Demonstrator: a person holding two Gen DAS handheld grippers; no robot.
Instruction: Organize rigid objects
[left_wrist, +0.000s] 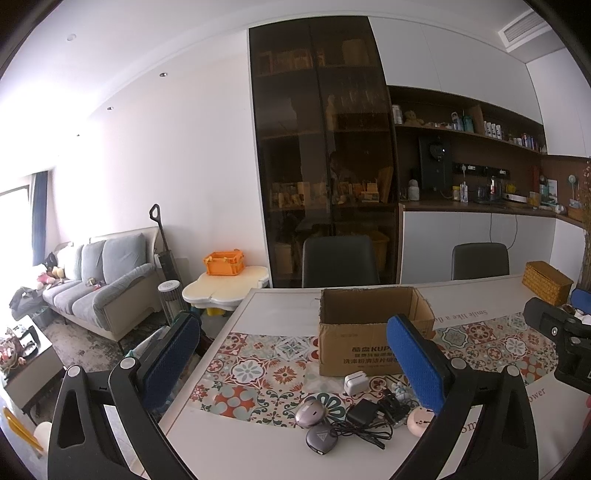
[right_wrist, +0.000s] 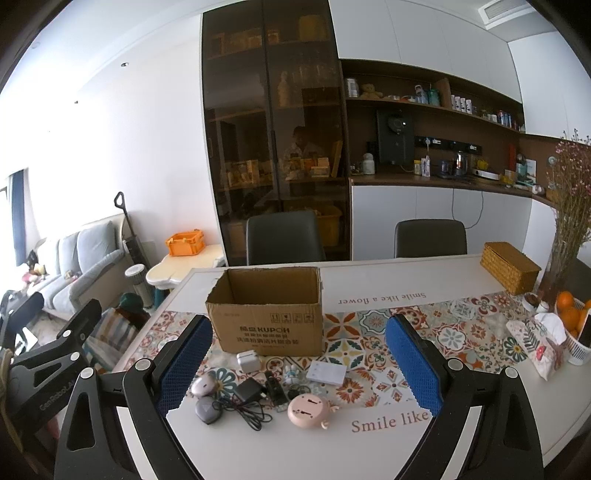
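An open cardboard box stands on the patterned table, also in the left wrist view. In front of it lie several small items: a white charger cube, a purple mouse, a grey pebble-shaped device, a black adapter with cable, a black stick, a small figurine, a white card and a pink round device. My left gripper and right gripper are both open and empty, hovering above the near edge.
A woven basket sits at the far right of the table. Dried flowers, oranges and a tissue pouch crowd the right edge. Two dark chairs stand behind the table. A sofa is left.
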